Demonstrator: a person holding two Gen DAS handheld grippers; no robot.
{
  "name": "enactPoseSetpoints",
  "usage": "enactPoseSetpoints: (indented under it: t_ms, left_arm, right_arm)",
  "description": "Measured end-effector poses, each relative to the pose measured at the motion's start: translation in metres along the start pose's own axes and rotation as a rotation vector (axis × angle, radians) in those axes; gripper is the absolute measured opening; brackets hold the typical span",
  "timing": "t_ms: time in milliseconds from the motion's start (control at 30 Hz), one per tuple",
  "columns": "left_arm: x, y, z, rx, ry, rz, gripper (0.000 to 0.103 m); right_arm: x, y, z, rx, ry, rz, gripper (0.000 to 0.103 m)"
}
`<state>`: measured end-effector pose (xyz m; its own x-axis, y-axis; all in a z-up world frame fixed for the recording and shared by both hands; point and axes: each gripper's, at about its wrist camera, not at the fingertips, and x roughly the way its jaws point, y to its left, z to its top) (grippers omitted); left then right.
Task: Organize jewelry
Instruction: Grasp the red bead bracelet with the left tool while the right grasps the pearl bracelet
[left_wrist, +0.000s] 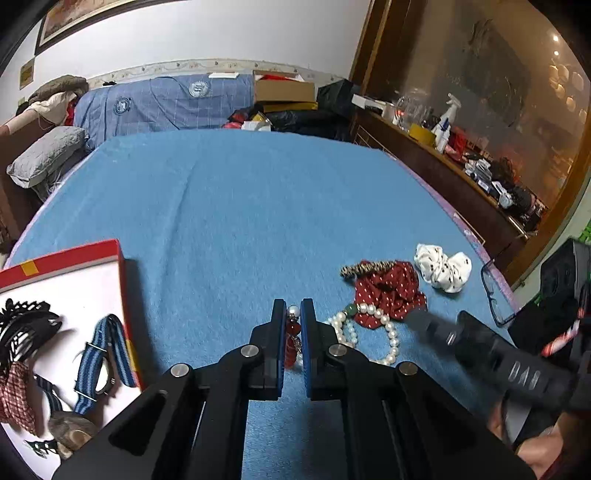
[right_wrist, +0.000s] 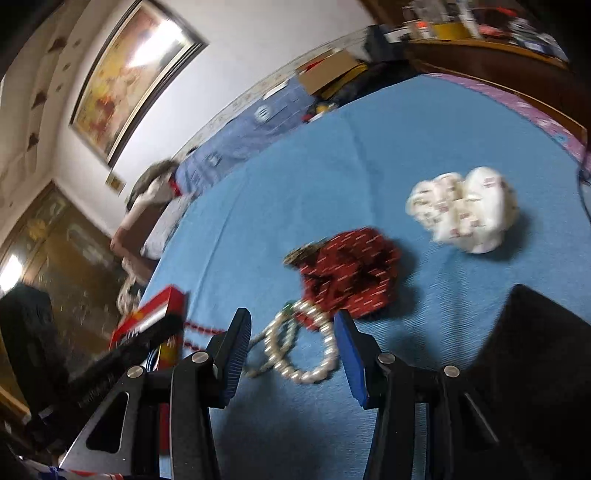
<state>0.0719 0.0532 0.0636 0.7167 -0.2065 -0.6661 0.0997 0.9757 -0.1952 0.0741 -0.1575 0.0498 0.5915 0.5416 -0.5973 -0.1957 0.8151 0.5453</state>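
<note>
From the left wrist camera, the left gripper is clamped on a red bead strand with a silver ball on top, lifted over the blue blanket. To its right lie one pearl necklace, one red dotted scrunchie, one leopard-print band and one white scrunchie. The red-rimmed box at left holds a black claw clip and a blue striped strap (no legible writing anywhere). From the right wrist camera, blurred, the right gripper stands spread and empty above the pearl necklace; one red scrunchie and one white scrunchie lie beyond it.
</note>
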Motion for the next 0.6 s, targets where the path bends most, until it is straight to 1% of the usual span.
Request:
enactPoseSetpoints:
  t_ms: [100, 200, 300, 367, 433, 467, 533, 600]
  left_arm:
    - [-0.005, 0.004, 0.004, -0.020, -0.017, -0.003, 0.007]
    - [-0.012, 0.009, 0.007, -0.027, -0.037, 0.011, 0.007]
    - [-0.012, 0.011, 0.009, -0.030, -0.041, 0.016, 0.007]
    - [-0.014, 0.013, 0.010, -0.033, -0.044, 0.018, 0.007]
    - [-0.014, 0.014, 0.010, -0.038, -0.050, 0.024, 0.007]
    - [-0.015, 0.016, 0.011, -0.044, -0.051, 0.026, 0.007]
    - [-0.014, 0.017, 0.011, -0.054, -0.051, 0.025, 0.007]
    - [-0.014, 0.019, 0.011, -0.059, -0.051, 0.031, 0.007]
  right_arm:
    - [0.013, 0.022, -0.009, -0.118, 0.058, 0.013, 0.051]
    - [0.022, 0.040, -0.021, -0.228, 0.088, 0.030, 0.051]
    - [0.035, 0.058, -0.032, -0.344, 0.128, 0.007, 0.041]
    - [0.048, 0.062, -0.038, -0.379, 0.166, -0.012, 0.041]
    - [0.062, 0.066, -0.040, -0.402, 0.206, -0.028, 0.037]
    - [0.067, 0.067, -0.042, -0.413, 0.216, -0.032, 0.035]
    - [0.078, 0.075, -0.042, -0.458, 0.226, -0.050, 0.028]
    - [0.089, 0.081, -0.042, -0.496, 0.247, -0.082, 0.026]
